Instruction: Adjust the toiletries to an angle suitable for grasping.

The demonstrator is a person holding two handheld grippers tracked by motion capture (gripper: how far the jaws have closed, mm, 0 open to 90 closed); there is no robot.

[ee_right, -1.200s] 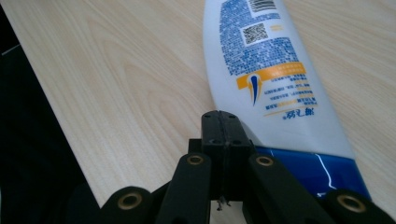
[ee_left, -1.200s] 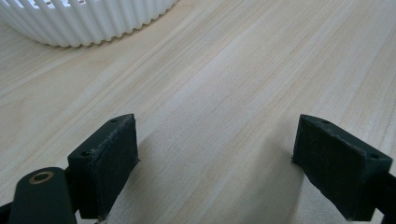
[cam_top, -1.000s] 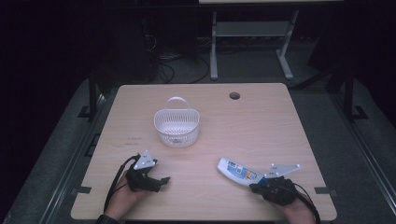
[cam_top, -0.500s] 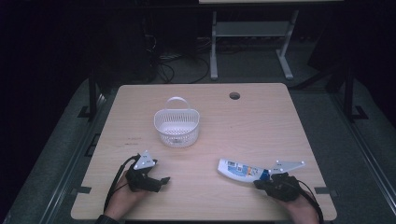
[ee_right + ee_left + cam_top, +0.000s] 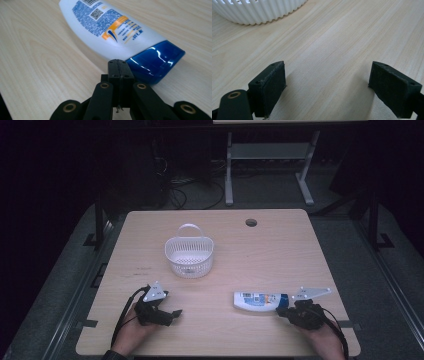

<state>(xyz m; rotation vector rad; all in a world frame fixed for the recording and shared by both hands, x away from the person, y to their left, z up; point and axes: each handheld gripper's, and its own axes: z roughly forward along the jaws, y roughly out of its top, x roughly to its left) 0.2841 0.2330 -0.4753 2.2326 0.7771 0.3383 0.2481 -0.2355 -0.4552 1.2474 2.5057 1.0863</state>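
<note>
Right gripper view: bottle (image 5: 117,32) lies just beyond right tongs (image 5: 117,65) (closed).

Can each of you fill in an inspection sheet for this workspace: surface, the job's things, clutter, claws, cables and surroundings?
Surface: light wooden table, with a round hole near its far edge.
Job's things: white bottle with a blue cap, lying on its side; white slatted basket with handle, upright, nothing visible inside.
Clutter: nothing seen.
Claws: left claw open, nothing between its jaws, low over the table near the basket; right claw shut on nothing, its tip right at the bottle's cap.
Cables: a black cable trails from the left claw; loose cables on the floor beyond the table.
Surroundings: dark room, grey metal stand behind the table.
</note>
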